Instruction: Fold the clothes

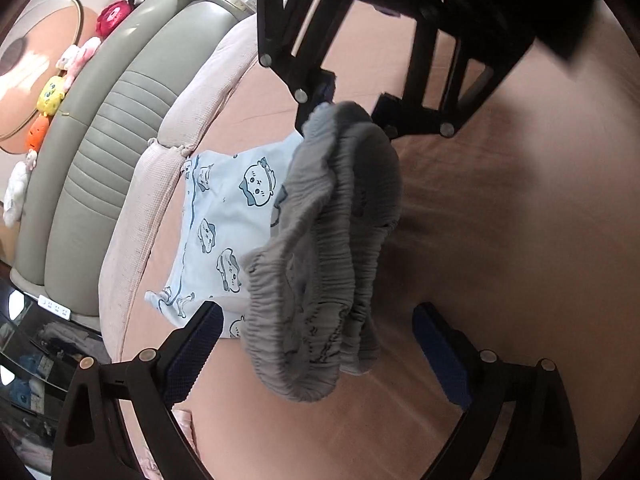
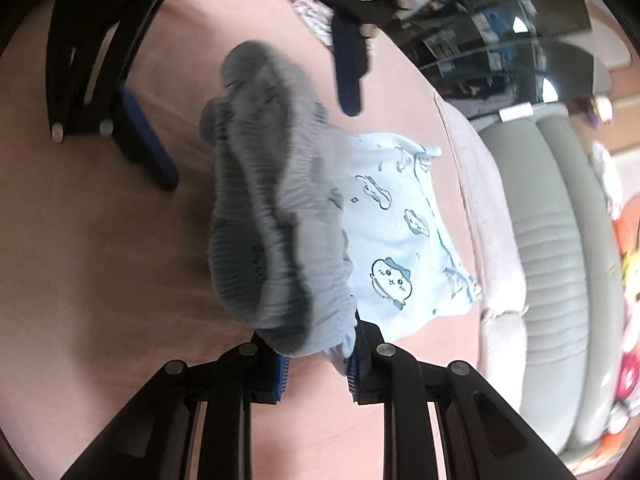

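Observation:
A grey ribbed garment (image 1: 324, 248) hangs in the air above the pink bed sheet (image 1: 500, 240). My right gripper (image 2: 318, 354) is shut on one end of the grey garment (image 2: 276, 216); it also shows at the top of the left wrist view (image 1: 340, 116). My left gripper (image 1: 320, 344) is open, its blue-padded fingers (image 1: 192, 356) on either side of the garment's lower end, not gripping it. It shows in the right wrist view (image 2: 248, 128) too. A folded light-blue cartoon-print garment (image 1: 228, 224) lies flat on the sheet; it also shows in the right wrist view (image 2: 404, 236).
A pale pink pillow (image 1: 160, 184) lies along the bed's edge beside the grey padded headboard (image 1: 100, 148). Several plush toys (image 1: 52, 92) line the top of the headboard. A dark glass shelf unit (image 2: 500, 40) stands beyond the bed.

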A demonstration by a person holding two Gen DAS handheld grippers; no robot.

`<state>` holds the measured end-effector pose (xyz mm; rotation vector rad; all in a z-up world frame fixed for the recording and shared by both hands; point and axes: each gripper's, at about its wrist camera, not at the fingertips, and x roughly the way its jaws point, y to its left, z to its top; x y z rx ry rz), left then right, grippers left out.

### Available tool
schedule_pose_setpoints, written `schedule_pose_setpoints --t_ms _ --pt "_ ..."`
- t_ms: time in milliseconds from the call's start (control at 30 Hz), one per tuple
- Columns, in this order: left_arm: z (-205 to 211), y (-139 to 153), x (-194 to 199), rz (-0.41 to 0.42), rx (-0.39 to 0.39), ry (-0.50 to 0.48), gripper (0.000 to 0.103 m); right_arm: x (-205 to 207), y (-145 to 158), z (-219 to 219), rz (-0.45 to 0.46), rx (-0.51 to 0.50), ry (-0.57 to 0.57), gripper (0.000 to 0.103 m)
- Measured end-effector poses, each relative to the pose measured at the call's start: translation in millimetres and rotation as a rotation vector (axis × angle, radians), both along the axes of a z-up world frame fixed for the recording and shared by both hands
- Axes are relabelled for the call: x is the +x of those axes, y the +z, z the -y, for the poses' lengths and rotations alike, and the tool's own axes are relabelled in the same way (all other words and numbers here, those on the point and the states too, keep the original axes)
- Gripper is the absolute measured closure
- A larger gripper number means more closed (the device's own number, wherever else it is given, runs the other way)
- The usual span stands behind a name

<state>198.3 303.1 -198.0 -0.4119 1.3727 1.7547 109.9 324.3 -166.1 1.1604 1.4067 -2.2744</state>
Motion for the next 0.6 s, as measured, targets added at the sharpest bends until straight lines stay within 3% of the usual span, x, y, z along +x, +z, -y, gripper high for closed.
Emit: schedule_pose_setpoints --t_ms 167,600 --pt "-4 -9 7 -0.168 -0.002 -0.014 0.0 6 3 -8 0.032 -0.092 -0.054 0.083" --pt "-4 -13 12 -0.285 0.006 -0.029 0.0 -8 22 -33 0.051 -0.301 -0.139 0.082"
